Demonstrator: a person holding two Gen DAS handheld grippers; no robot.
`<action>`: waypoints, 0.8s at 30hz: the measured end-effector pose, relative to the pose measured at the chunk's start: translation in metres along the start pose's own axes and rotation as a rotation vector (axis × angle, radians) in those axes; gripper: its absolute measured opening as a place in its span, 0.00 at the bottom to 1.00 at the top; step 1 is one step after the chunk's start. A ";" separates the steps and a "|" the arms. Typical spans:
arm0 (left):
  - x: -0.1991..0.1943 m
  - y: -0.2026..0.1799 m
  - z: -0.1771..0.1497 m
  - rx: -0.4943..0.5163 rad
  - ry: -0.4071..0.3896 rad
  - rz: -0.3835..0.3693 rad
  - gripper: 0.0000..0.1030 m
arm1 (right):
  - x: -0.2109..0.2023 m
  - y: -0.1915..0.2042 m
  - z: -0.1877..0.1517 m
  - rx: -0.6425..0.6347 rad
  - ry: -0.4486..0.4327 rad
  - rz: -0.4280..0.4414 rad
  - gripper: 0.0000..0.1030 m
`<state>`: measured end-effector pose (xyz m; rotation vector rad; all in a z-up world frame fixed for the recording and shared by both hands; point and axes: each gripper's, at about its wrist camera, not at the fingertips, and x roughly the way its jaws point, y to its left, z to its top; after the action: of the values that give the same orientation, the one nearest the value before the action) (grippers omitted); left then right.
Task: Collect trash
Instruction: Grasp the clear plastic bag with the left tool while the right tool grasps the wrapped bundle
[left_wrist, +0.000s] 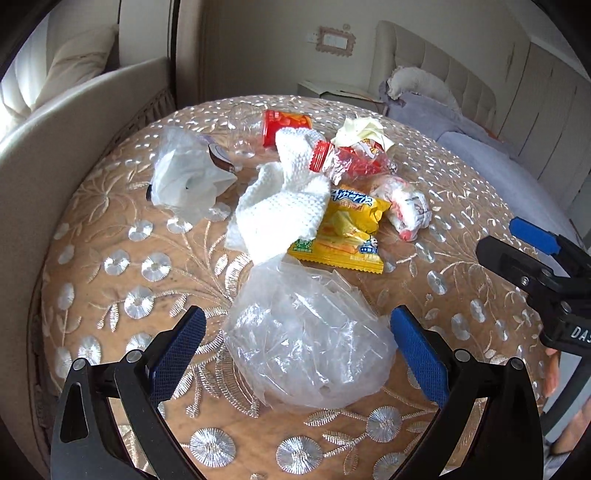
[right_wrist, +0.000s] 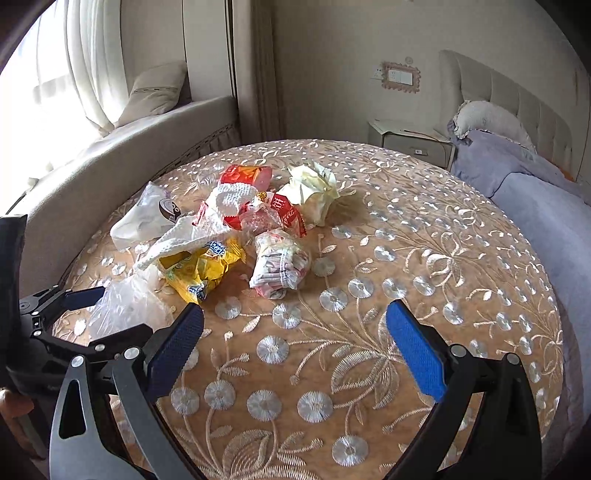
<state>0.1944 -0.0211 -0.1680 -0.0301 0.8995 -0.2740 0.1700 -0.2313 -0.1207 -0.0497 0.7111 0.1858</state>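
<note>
Trash lies on a round table with an embroidered tan cloth (left_wrist: 110, 280). A crumpled clear plastic bag (left_wrist: 306, 339) sits between the open fingers of my left gripper (left_wrist: 295, 325), which is not closed on it. Behind it lie a white knitted cloth (left_wrist: 284, 210), a yellow snack packet (left_wrist: 351, 232), red wrappers (left_wrist: 347, 162), a white-red wrapper (left_wrist: 406, 210), a white plastic bag (left_wrist: 184, 181) and yellow crumpled paper (left_wrist: 362, 131). My right gripper (right_wrist: 295, 321) is open and empty over bare cloth, near the white-red wrapper (right_wrist: 280, 262) and the yellow packet (right_wrist: 203, 266).
A beige sofa (right_wrist: 110, 166) curves along the table's left side. A bed with purple bedding (right_wrist: 535, 199) stands to the right, with a nightstand (right_wrist: 410, 142) behind the table. The right gripper shows at the right edge of the left wrist view (left_wrist: 546, 273).
</note>
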 end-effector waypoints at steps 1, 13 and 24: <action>0.003 0.002 0.000 -0.003 0.008 -0.010 0.95 | 0.008 0.002 0.003 -0.010 0.016 -0.005 0.96; 0.014 0.010 0.004 0.021 0.008 -0.018 0.76 | 0.089 0.012 0.021 -0.065 0.188 0.024 0.59; -0.027 0.025 0.000 -0.032 -0.063 -0.057 0.62 | 0.052 0.004 0.012 -0.034 0.126 0.032 0.47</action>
<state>0.1839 0.0096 -0.1510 -0.0935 0.8412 -0.3097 0.2157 -0.2179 -0.1452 -0.0832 0.8349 0.2271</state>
